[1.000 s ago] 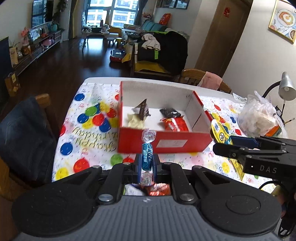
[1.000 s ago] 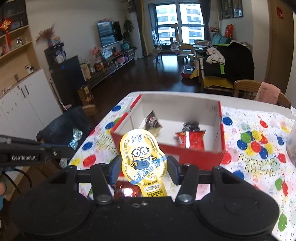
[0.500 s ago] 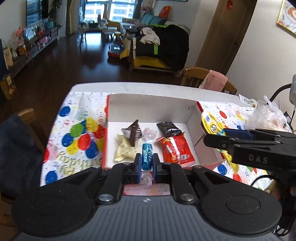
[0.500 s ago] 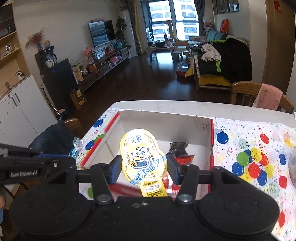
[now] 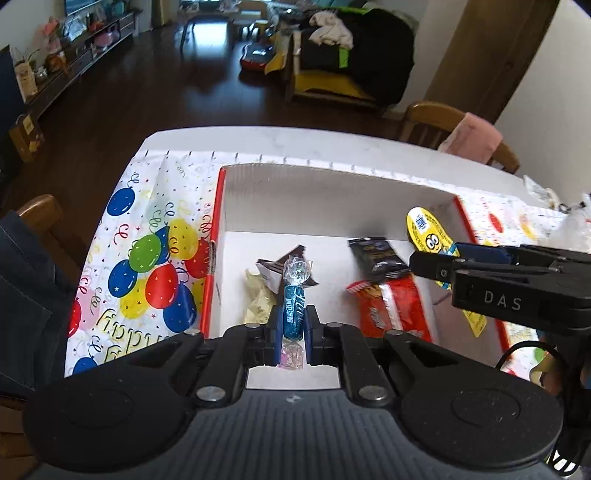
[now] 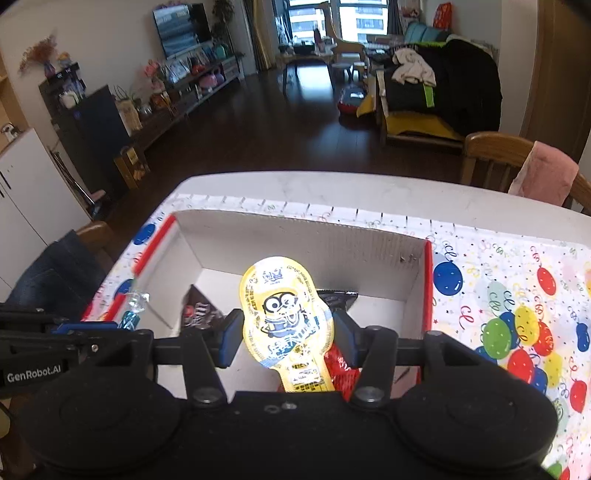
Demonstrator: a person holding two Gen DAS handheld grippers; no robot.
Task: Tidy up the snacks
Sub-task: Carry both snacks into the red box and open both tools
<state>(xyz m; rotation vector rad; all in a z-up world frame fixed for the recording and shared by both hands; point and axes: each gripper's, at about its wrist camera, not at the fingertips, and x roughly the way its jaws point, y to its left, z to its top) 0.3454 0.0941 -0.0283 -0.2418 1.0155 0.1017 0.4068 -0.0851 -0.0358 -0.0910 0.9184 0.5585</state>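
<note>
Red cardboard framed the box [image 5: 216,236], and both hands had come forward over it within the last second: where the box had sat ahead of the grippers, its white floor now lay directly under them. The left gripper [image 5: 291,325] was clamped tight on a blue twist-wrapped candy [image 5: 293,312], which stood upright between the pads above the box's near left part. The right gripper [image 6: 288,338] held a yellow cartoon-printed snack pouch [image 6: 286,314] across its width, fingers partly apart and pressing on its sides, over the right half of the box. In the left view that pouch [image 5: 428,236] showed near the right wall.

Inside already lay a pale wrapped sweet [image 5: 258,295], a dark triangular pack [image 5: 280,267], a black packet [image 5: 376,254] and a red packet [image 5: 391,306]. Judging from this, both carries were at their end and what remained was the release; neither item had yet been let go. The candy would probably land beside the pale sweet, the pouch on or next to the red packet.

The box rested on a balloon-print tablecloth [image 5: 155,258] spread over a white table [image 6: 332,188]. Wooden chairs stood round it, one with a pink cloth [image 6: 543,173] over its back. Beyond lay a dark wood floor, a television [image 6: 181,27] on a low unit, a clothes-heaped seat and bright windows at the far end.
</note>
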